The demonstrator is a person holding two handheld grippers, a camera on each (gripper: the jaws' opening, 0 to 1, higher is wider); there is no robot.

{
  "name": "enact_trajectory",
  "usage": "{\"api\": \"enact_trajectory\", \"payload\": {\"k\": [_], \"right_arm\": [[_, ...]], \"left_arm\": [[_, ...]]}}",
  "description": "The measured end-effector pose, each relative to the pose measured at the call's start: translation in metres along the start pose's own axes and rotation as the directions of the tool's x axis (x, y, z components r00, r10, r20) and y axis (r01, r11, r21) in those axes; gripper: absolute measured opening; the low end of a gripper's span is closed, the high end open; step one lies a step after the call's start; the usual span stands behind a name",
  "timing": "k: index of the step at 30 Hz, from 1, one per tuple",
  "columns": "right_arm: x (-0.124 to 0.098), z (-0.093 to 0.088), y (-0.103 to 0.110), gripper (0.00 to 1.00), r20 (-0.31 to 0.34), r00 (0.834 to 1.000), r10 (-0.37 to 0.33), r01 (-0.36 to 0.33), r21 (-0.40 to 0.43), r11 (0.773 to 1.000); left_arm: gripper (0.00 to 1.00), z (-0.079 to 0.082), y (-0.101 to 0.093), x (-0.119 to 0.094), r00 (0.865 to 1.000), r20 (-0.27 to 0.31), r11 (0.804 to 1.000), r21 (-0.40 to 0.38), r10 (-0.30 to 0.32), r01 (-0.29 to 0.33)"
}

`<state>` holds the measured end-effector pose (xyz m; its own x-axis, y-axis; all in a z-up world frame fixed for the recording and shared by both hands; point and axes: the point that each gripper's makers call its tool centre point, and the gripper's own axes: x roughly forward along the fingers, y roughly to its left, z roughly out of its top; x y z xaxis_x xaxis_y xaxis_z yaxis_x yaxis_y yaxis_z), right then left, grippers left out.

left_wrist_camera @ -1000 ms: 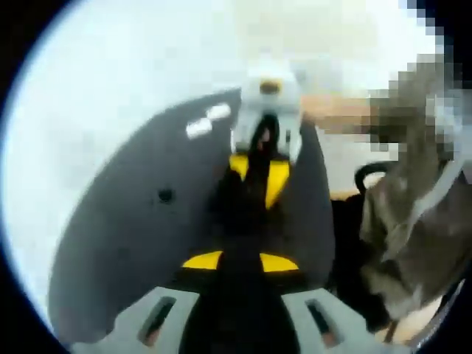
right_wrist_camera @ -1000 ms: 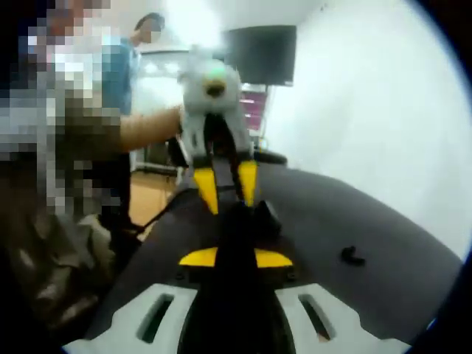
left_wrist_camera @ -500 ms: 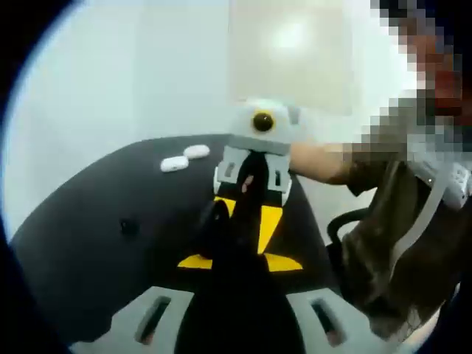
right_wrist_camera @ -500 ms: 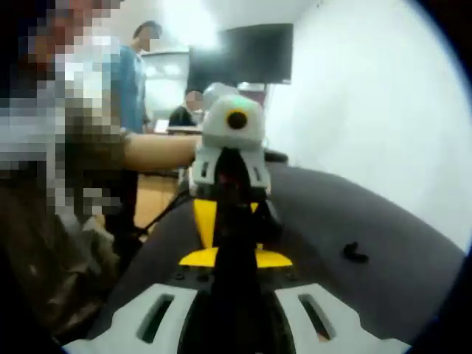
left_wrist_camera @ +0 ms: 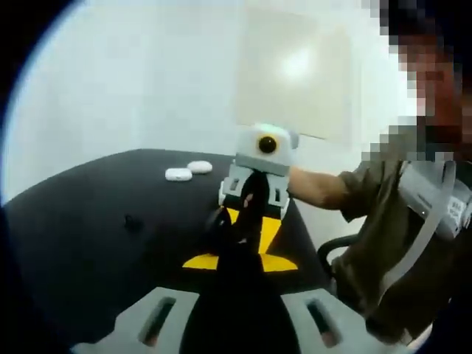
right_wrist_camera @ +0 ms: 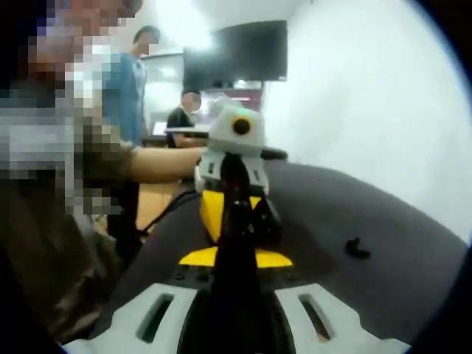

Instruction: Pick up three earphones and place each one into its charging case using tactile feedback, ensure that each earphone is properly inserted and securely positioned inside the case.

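As the grippers have levelled out nose to nose, jaws shut on a dark case [left_wrist_camera: 218, 221], a black earphone [right_wrist_camera: 358, 248] waits at three o'clock.

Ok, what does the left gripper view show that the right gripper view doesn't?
Left gripper view: two white cases lying side by side at the far edge of the black table, and a pale panel on the wall. Right gripper view: a dark screen up on the wall and people standing behind. Both: the black table, a small dark piece on it, likely the same one, the person's arm, and the other gripper facing the camera, the right gripper and the left gripper.
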<state>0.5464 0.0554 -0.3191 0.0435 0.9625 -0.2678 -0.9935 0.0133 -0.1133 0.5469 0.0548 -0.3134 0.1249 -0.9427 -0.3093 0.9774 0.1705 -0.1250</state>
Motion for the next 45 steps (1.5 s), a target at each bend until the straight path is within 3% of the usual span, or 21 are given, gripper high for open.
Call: {"api": "enact_trajectory", "payload": {"k": [5,10,13,16,19,22,28,32,34,36,38,39,41,45], "right_arm": [[-0.004,0.001,-0.006,0.23,0.007,0.999,-0.037,0.036,0.031,0.999],[-0.004,0.002,-0.005,0.21,0.008,1.000,-0.027,0.027,0.030,0.999],[-0.007,0.007,-0.010,0.22,0.044,0.998,-0.036,0.032,0.089,0.996],[-0.006,0.007,-0.013,0.22,0.036,0.999,-0.014,0.009,0.147,0.989],[-0.001,0.011,-0.008,0.18,0.031,0.999,0.007,-0.012,0.144,0.989],[-0.003,0.010,-0.007,0.18,0.009,1.000,0.012,-0.013,0.119,0.993],[0.000,0.010,-0.009,0.18,0.004,1.000,0.027,-0.027,0.108,0.994],[-0.017,0.002,-0.014,0.21,-0.103,0.995,0.001,0.010,0.108,0.994],[-0.034,0.010,-0.033,0.20,-0.092,0.992,-0.084,0.092,0.093,0.991],[-0.051,0.021,-0.065,0.19,-0.071,0.967,-0.244,0.251,0.125,0.960],[-0.061,0.028,-0.099,0.19,-0.102,0.905,-0.414,0.425,0.145,0.893],[-0.059,0.027,-0.107,0.19,-0.132,0.882,-0.451,0.467,0.137,0.873],[-0.045,0.024,-0.115,0.19,-0.196,0.853,-0.484,0.504,0.062,0.862],[-0.012,0.012,-0.113,0.19,-0.282,0.836,-0.471,0.482,-0.035,0.876]], "left_arm": [[0.14,0.001,0.009,-0.001,0.998,0.019,0.998,0.030,0.062,-0.062],[0.14,0.001,0.006,-0.002,0.998,0.022,0.997,0.042,0.059,-0.059],[0.14,0.000,0.002,-0.001,0.999,0.020,0.999,0.030,0.034,-0.035],[0.14,-0.001,0.004,0.000,0.999,0.021,0.999,0.020,0.037,-0.037],[0.14,-0.002,0.001,0.001,0.999,0.023,0.999,0.021,0.036,-0.036],[0.15,-0.002,-0.002,0.003,0.999,0.031,0.997,0.070,0.039,-0.041],[0.14,-0.004,-0.003,0.003,0.999,0.021,0.998,0.054,0.038,-0.039],[0.14,-0.003,-0.005,0.003,0.999,0.017,0.997,0.067,0.046,-0.047],[0.14,-0.003,-0.004,0.003,0.998,0.016,0.996,0.069,0.053,-0.054],[0.14,-0.002,0.002,0.002,0.996,0.018,0.992,0.086,0.088,-0.090],[0.14,-0.002,0.003,0.001,0.995,0.020,0.991,0.092,0.095,-0.097],[0.14,-0.002,0.004,0.001,0.995,0.020,0.991,0.093,0.095,-0.096],[0.14,-0.002,0.004,0.001,0.996,0.021,0.992,0.091,0.090,-0.092],[0.14,-0.002,0.006,-0.001,0.996,0.025,0.993,0.081,0.086,-0.088]]}}
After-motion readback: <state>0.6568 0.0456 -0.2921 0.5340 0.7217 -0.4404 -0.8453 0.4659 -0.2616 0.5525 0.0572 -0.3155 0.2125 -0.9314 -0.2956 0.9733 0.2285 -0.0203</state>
